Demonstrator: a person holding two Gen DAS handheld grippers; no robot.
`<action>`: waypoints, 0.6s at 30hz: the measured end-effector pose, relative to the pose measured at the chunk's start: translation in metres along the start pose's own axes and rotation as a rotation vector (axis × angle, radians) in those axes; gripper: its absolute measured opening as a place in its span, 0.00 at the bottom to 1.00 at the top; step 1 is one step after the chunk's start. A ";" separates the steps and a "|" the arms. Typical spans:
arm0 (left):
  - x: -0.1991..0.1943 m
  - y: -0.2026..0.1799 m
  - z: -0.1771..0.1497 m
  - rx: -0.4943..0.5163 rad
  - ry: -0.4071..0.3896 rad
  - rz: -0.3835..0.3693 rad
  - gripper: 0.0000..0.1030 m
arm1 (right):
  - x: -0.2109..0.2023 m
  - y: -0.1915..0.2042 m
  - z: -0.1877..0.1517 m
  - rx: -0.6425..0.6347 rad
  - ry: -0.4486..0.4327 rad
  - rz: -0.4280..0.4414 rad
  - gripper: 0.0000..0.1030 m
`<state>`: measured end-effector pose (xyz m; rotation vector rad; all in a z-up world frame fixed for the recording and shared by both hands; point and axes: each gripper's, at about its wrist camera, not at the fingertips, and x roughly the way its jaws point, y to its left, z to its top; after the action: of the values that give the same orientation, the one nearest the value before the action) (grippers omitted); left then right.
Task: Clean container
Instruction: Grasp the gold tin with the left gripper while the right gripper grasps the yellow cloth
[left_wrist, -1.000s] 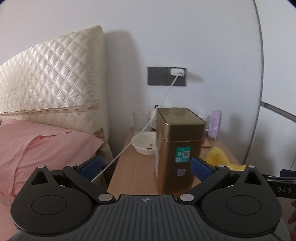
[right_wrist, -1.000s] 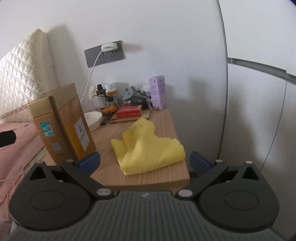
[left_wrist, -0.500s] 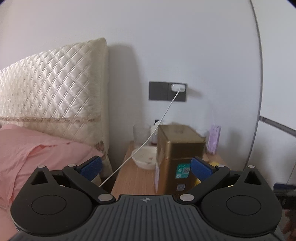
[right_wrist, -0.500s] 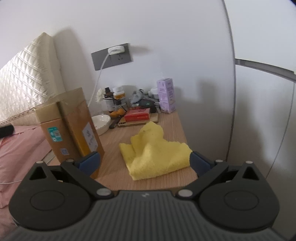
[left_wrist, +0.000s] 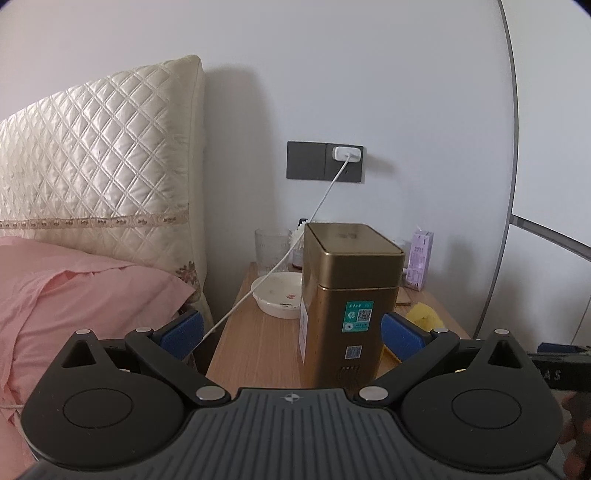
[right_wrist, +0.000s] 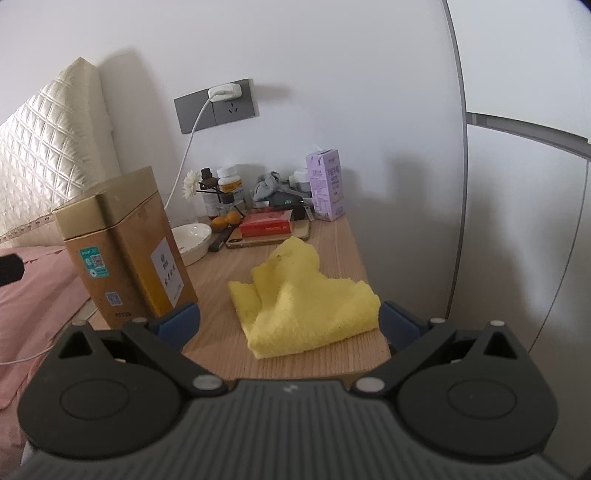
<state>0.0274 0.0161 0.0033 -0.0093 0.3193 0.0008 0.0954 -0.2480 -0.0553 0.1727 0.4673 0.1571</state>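
Note:
A tall gold tin container (left_wrist: 345, 291) with a lid and teal sticker stands upright at the front left of a wooden bedside table (left_wrist: 255, 332). It also shows in the right wrist view (right_wrist: 125, 251). A crumpled yellow cloth (right_wrist: 303, 302) lies on the table to its right; only a corner shows in the left wrist view (left_wrist: 424, 314). My left gripper (left_wrist: 291, 330) is open and empty, just in front of the tin. My right gripper (right_wrist: 288, 321) is open and empty, in front of the cloth.
A white bowl (right_wrist: 192, 238), a glass (left_wrist: 272, 246), bottles (right_wrist: 229, 184), a red box (right_wrist: 266, 225) and a purple carton (right_wrist: 327, 188) crowd the table's back. A white charger cable (left_wrist: 288, 254) hangs from the wall socket. A pink-covered bed (left_wrist: 74, 291) lies left.
Both grippers have shifted view slightly, drawing back then returning toward the table. The tin and cloth have not moved. Both grippers stay open.

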 end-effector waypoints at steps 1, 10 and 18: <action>0.001 0.001 -0.002 -0.001 -0.002 -0.005 1.00 | 0.002 0.001 0.001 -0.003 -0.001 -0.001 1.00; 0.038 -0.013 -0.046 0.012 -0.017 -0.087 1.00 | 0.021 0.005 0.006 -0.022 -0.054 -0.004 1.00; 0.072 -0.038 -0.063 0.048 -0.053 -0.109 0.98 | 0.053 -0.006 0.012 -0.047 -0.094 0.057 1.00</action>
<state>0.0765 -0.0221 -0.0788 0.0210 0.2650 -0.1145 0.1485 -0.2454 -0.0686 0.1469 0.3653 0.2144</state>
